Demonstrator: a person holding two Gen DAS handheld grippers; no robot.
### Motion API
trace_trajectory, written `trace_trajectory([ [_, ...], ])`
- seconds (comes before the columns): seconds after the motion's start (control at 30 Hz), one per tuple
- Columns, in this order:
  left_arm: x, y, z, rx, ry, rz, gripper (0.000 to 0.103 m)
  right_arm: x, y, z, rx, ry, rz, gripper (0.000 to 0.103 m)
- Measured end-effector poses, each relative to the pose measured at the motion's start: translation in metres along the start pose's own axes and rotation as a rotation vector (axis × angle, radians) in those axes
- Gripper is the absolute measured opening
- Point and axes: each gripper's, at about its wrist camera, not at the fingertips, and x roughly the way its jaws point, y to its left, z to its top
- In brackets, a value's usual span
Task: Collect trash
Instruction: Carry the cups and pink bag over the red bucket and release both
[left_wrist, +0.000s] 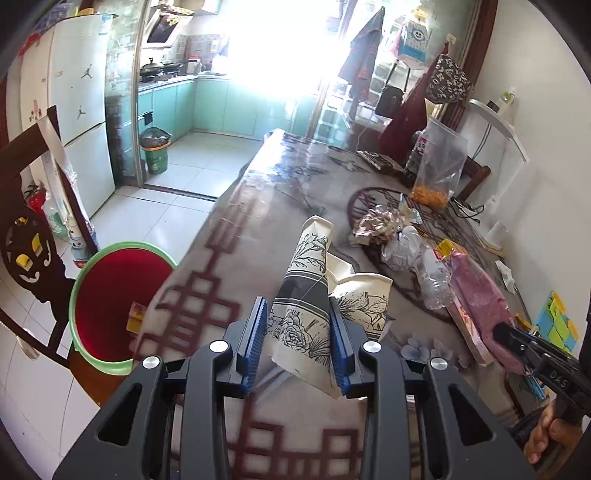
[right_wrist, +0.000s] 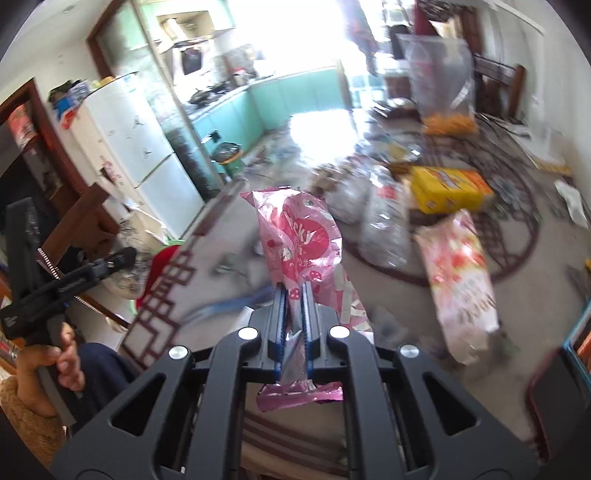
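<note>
my left gripper (left_wrist: 297, 325), blue ridged pads, is closed part-way on a flattened cream paper cup with a black floral print (left_wrist: 303, 295). both pads press its sides. the cup sticks out past the fingertips toward 12 o'clock, and its torn base hangs behind the pads. a second crushed paper cup of the same print (left_wrist: 364, 295) lies on the table just at 3 o'clock of the held one; i cannot tell whether they touch.

at 9 o'clock of the left gripper, below the table edge, stands a round red plastic bin with a green rim (left_wrist: 122, 299). a small yellow wrapper (left_wrist: 135, 317) lies inside it against the near wall.

the table, covered by a grey cloth with a dark red lattice border (left_wrist: 236, 236), carries the rest of the trash at about 2 o'clock: a crumpled clear plastic bottle (left_wrist: 432, 273), crumpled shiny foil wrappers (left_wrist: 380, 225) and a yellow cardboard box (right_wrist: 448, 188). a tall clear bag with orange snacks at its bottom (left_wrist: 439, 162) stands farther back.

my right gripper (right_wrist: 293, 291) is clamped fully shut on a pink-and-white foil snack wrapper (right_wrist: 299, 236). the wrapper rises past the fingertips toward 12 o'clock, and a crumpled tail hangs behind the pads. it is clear of the table. a second pink-and-white foil packet (right_wrist: 458, 280) lies flat on the cloth at 3 o'clock of it, apart. the right wrist view is motion-blurred.
</note>
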Motion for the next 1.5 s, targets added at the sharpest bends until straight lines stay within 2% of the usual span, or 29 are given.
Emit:
trace_trajectory([
  [0.3,-0.001,0.021,0.002,-0.025,-0.006,0.042,0.030,0.008,0.044,0.026,-0.062,-0.024,0.079,0.009],
  [0.57,-0.011,0.048,0.012,-0.059,-0.038,0.088,0.030,0.025,0.072,0.033,-0.128,0.005,0.114,0.009],
  [0.83,-0.024,0.091,0.020,-0.096,-0.070,0.189,0.030,0.045,0.107,0.046,-0.207,0.033,0.164,0.009],
  [1.0,-0.027,0.130,0.015,-0.137,-0.055,0.262,0.030,0.061,0.131,0.049,-0.285,0.067,0.183,0.009],
  [1.27,-0.015,0.175,0.008,-0.197,-0.005,0.277,0.030,0.107,0.177,0.051,-0.319,0.161,0.245,0.009],
  [1.5,0.006,0.195,0.012,-0.178,0.039,0.308,0.030,0.146,0.209,0.054,-0.306,0.248,0.280,0.009],
])
